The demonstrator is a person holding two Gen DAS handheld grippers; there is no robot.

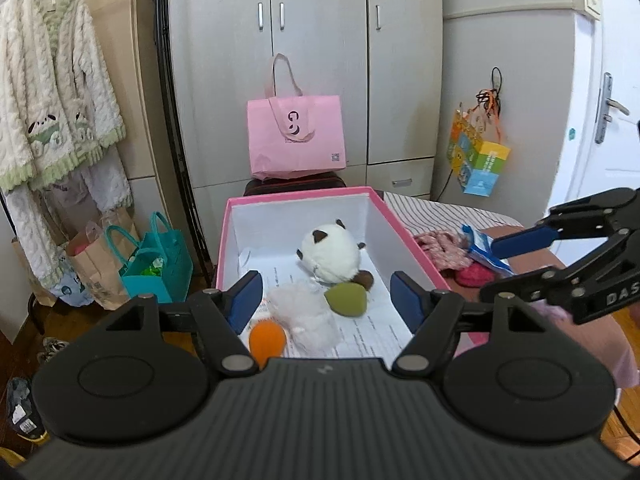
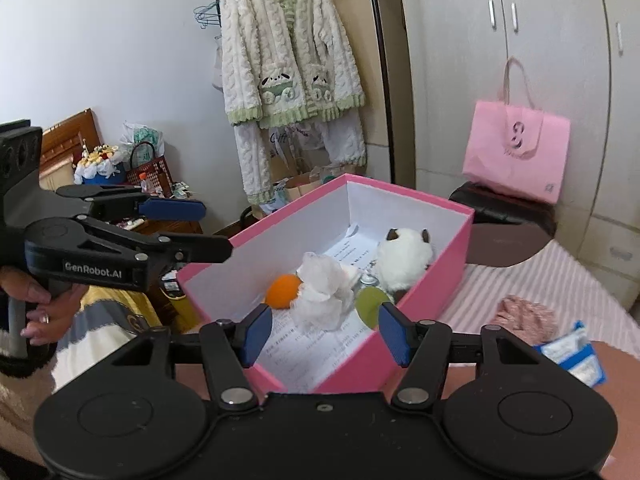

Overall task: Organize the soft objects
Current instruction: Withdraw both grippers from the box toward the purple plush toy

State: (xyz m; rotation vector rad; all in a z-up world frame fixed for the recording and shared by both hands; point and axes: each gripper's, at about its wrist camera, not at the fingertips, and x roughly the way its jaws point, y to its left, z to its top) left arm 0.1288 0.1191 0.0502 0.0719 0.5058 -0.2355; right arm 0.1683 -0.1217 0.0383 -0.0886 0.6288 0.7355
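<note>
Pink box [image 1: 404, 222] below both tools, left tool [image 1: 326, 300] and right tool [image 2: 320, 334], spread wide.

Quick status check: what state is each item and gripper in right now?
Left hand-held gripper: open, empty.
Right hand-held gripper: open, empty.
Pink box: lidless, holding toys.
Panda plush: lying inside the box.
Pink knit item: outside the box, on the bed.

A home bedroom: grey wardrobe [image 1: 320, 60], fleecy robe [image 2: 288, 80] on a hanger (panda-patterned), striped bedding [image 2: 560, 280].
</note>
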